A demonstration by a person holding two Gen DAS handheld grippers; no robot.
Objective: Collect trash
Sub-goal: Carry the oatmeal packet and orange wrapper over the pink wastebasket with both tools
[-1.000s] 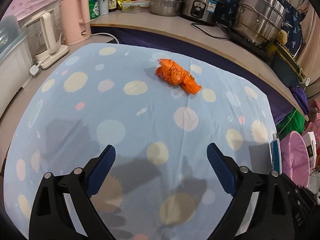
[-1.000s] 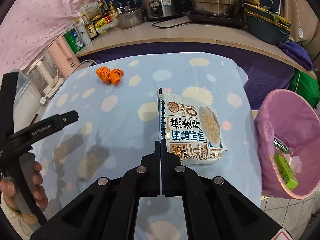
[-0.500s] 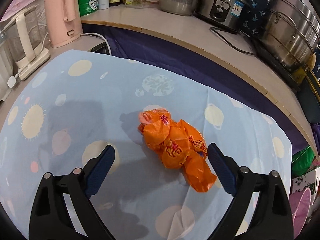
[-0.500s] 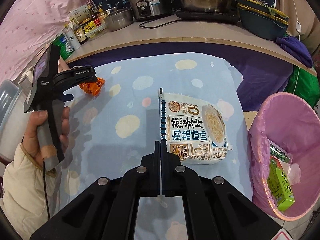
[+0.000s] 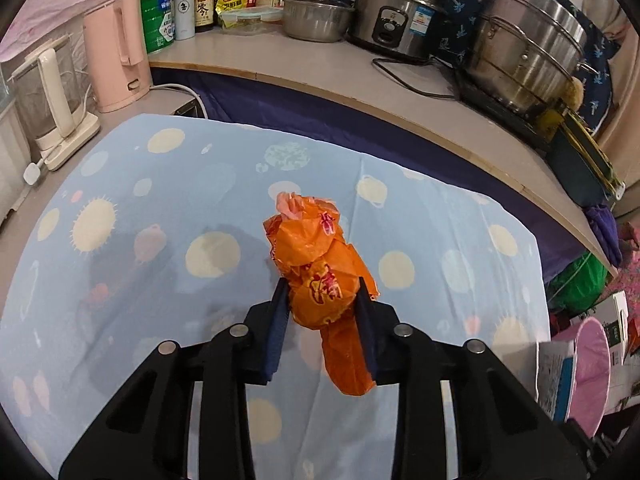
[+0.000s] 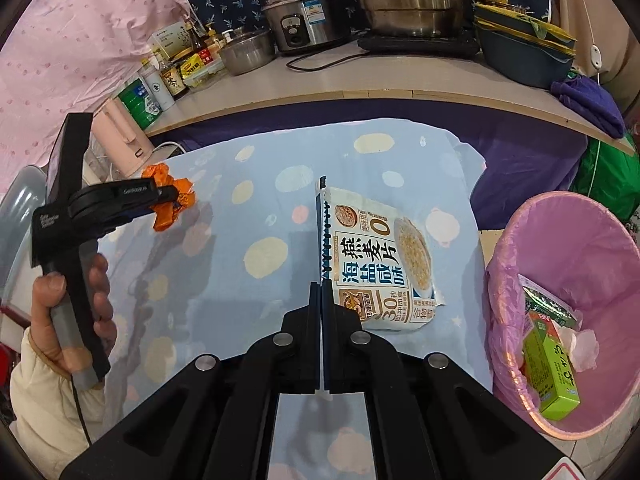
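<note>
My left gripper (image 5: 322, 300) is shut on a crumpled orange plastic wrapper (image 5: 316, 264), lifted a little off the blue spotted tablecloth (image 5: 160, 208). In the right wrist view the left gripper (image 6: 170, 196) holds the wrapper (image 6: 176, 200) at the far left of the table. My right gripper (image 6: 322, 288) is shut on the edge of a white oatmeal packet (image 6: 376, 256), held above the cloth (image 6: 240, 280). A pink-lined trash bin (image 6: 560, 240) stands just right of the table, holding a green carton (image 6: 550, 368) and other wrappers.
A counter (image 5: 360, 76) behind the table carries a pink kettle (image 5: 116, 52), a glass kettle (image 5: 52, 100), bottles, a rice cooker (image 5: 400, 20) and steel pots (image 5: 524, 52). The bin also shows at the left wrist view's lower right (image 5: 592, 368).
My left gripper closed on the orange wrapper and lifted it slightly. My right gripper, still holding the packet, shifted a little toward the bin.
</note>
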